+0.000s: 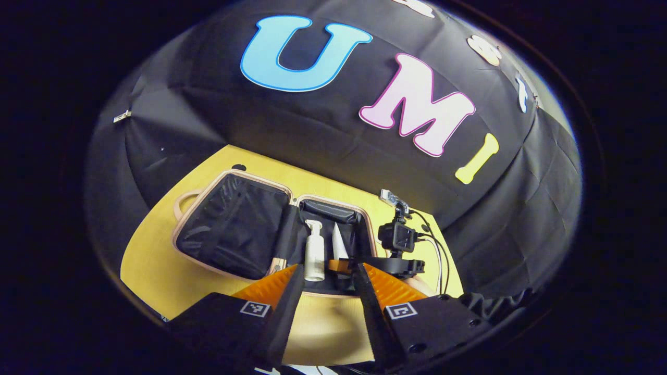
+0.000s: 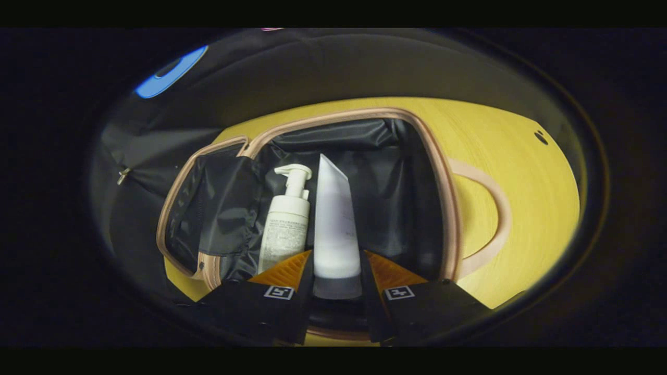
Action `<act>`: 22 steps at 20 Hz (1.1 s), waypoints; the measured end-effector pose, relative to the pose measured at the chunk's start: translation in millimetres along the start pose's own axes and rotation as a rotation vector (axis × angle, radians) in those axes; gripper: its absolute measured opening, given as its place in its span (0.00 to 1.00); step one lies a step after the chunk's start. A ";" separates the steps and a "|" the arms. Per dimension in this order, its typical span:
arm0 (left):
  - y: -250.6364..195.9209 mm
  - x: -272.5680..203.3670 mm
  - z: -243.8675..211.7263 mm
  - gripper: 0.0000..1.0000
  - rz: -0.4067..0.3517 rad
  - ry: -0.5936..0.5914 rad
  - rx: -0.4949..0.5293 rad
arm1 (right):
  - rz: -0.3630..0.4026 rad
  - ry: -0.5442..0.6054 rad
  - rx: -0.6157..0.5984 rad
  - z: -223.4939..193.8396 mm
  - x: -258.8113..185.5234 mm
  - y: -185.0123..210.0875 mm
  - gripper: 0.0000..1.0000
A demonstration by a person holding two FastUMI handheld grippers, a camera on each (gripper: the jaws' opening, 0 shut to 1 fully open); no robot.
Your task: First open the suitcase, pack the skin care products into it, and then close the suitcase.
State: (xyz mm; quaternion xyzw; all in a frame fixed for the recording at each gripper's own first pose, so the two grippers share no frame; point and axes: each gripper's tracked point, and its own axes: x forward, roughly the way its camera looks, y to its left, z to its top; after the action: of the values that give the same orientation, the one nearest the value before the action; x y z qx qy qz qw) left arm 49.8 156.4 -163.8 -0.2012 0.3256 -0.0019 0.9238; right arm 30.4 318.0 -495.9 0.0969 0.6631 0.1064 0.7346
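Yellow wood surface (image 2: 521, 172) carries the suitcase (image 2: 443, 208), lying open ahead of both grippers. Inside it, a pump bottle (image 2: 285, 224) lies just left of the tube (image 2: 333, 224), which sits between the right gripper (image 2: 336, 268) fingers; whether they press it, I cannot tell. The left gripper (image 1: 327, 281) fingers stand apart, holding nothing. Packing looks nearly done; closing remains.

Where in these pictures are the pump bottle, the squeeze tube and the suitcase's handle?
pump bottle (image 2: 284, 229), right gripper view, on its label.
squeeze tube (image 2: 333, 224), right gripper view, mid-body.
suitcase handle (image 2: 499, 219), right gripper view, on its outer curve.
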 end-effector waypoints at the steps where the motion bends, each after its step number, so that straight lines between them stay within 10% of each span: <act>1: 4.9 -0.7 0.2 0.66 -0.001 0.002 -0.001 | -0.008 0.002 -0.006 -1.9 -4.0 0.3 0.49; 7: 132.0 16.3 25.0 0.81 0.171 -0.032 0.042 | -0.003 -0.138 -0.055 19.5 -39.7 14.2 0.99; 13: 277.1 52.4 54.7 0.96 0.318 -0.042 0.050 | -0.010 -0.320 -0.114 40.8 -98.0 -10.4 0.98; 22: 366.2 144.6 58.2 0.97 0.244 0.064 -0.075 | -0.075 -0.496 -0.051 53.3 -172.9 -82.9 0.97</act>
State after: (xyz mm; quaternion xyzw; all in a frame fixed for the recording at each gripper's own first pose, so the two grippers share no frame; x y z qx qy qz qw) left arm 152.1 495.0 -346.1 -0.1944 0.3768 0.1162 0.8982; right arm 68.8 189.2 -349.1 0.0769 0.4627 0.0687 0.8805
